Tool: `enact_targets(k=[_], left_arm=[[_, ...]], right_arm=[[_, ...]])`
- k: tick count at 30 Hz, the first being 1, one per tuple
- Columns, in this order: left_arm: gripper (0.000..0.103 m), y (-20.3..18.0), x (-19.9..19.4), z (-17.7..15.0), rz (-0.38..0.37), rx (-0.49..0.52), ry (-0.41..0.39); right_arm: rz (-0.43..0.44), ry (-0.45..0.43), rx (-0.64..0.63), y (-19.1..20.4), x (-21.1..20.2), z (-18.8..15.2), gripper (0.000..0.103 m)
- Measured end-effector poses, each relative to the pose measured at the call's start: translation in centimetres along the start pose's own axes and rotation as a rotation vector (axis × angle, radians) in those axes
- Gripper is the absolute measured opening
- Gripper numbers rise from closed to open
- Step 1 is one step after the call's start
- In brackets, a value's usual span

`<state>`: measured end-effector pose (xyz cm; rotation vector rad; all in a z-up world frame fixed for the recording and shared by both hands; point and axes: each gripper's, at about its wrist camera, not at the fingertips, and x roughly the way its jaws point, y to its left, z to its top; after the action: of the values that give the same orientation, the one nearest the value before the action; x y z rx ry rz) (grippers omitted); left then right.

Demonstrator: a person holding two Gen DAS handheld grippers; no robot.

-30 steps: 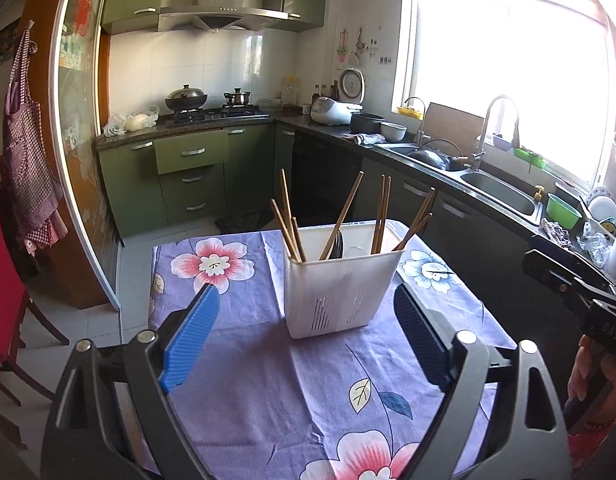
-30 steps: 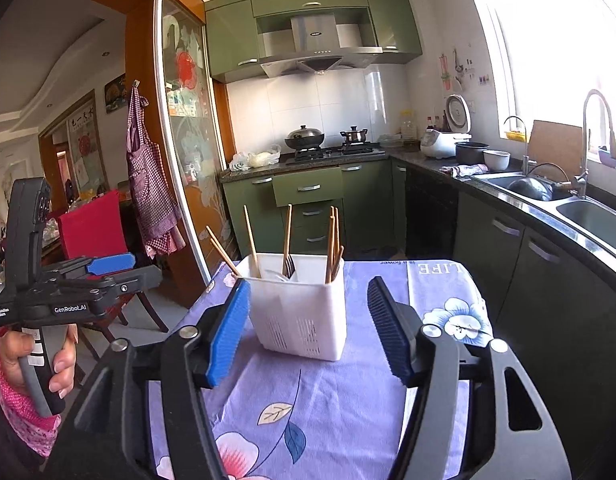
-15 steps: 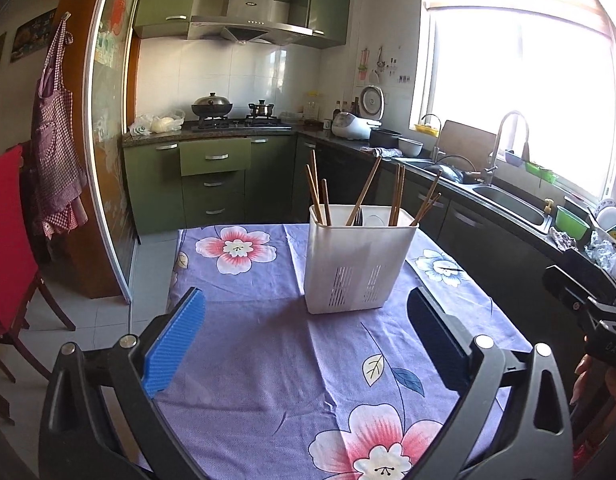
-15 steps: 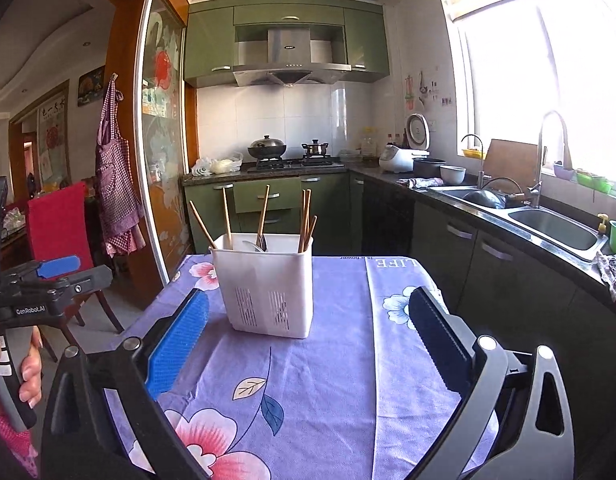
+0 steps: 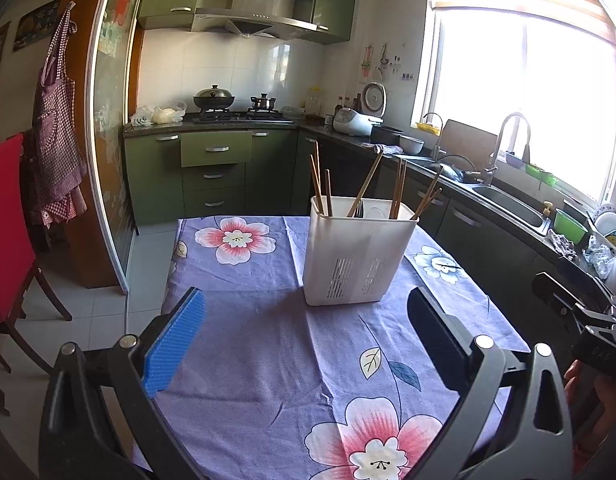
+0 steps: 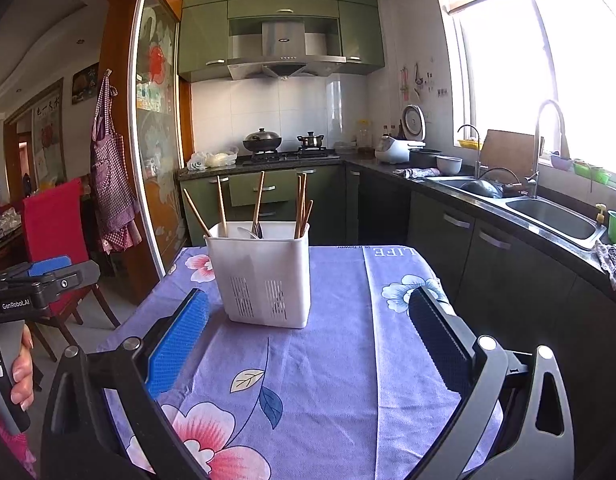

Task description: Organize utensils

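On the counter ahead of both wide-apart, empty tongs, the tall holder of leaning chopsticks could tip if knocked high.

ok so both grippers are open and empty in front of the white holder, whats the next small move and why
Probably ease the right gripper forward toward the white holder and line it up on one chopstick. The chopsticks splay loosely, and nothing lies on the floral cloth to pick up.
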<state>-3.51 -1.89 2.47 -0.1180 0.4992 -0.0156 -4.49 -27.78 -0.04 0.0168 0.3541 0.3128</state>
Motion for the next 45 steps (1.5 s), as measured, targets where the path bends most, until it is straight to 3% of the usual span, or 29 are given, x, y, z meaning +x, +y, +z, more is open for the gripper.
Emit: enact_targets(k=[45], left_arm=[[0.096, 0.05, 0.25, -0.53, -0.006, -0.008, 0.022]], right_arm=[[0.029, 0.016, 0.007, 0.85, 0.35, 0.02, 0.098]])
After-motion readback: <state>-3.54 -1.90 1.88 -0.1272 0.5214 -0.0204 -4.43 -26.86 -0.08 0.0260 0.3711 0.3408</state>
